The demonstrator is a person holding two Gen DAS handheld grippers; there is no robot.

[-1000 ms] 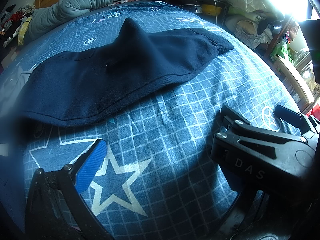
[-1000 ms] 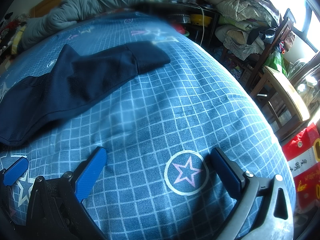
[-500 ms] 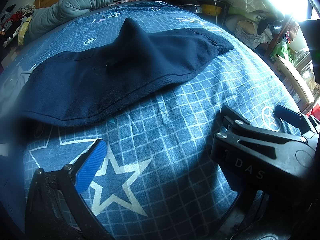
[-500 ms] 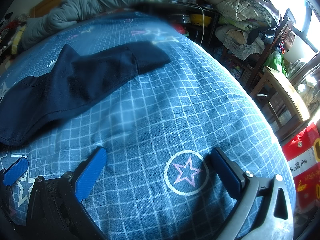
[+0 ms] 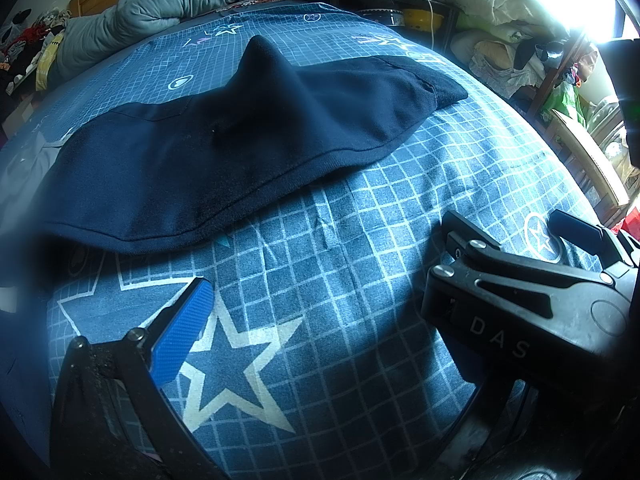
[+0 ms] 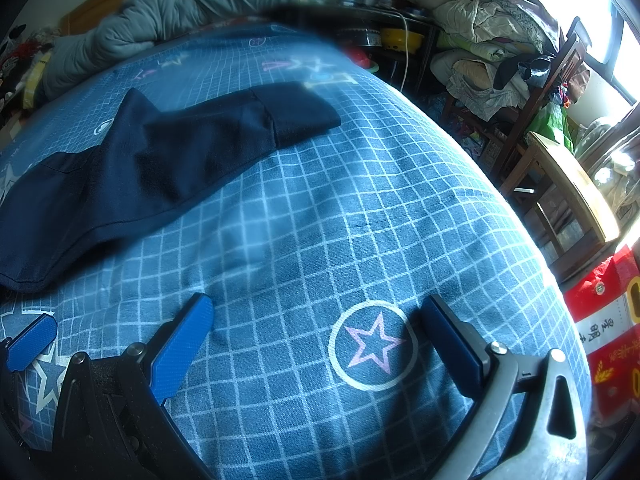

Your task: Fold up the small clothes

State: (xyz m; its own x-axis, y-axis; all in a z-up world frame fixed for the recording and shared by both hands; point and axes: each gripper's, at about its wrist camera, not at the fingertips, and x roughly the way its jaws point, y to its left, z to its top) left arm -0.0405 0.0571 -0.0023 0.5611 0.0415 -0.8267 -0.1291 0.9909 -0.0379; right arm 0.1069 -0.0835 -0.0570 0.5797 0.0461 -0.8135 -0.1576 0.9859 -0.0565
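Nothing had moved: the navy garment (image 5: 248, 128) lay unfolded on the bed (image 6: 360, 220), both grippers' fingers (image 6: 182, 346) still spread, empty.

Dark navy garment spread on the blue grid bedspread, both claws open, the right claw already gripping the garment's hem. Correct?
Not quite. The right claw grips nothing: the right wrist view shows it open over bare bedspread, apart from the navy garment. The left claw is open too.
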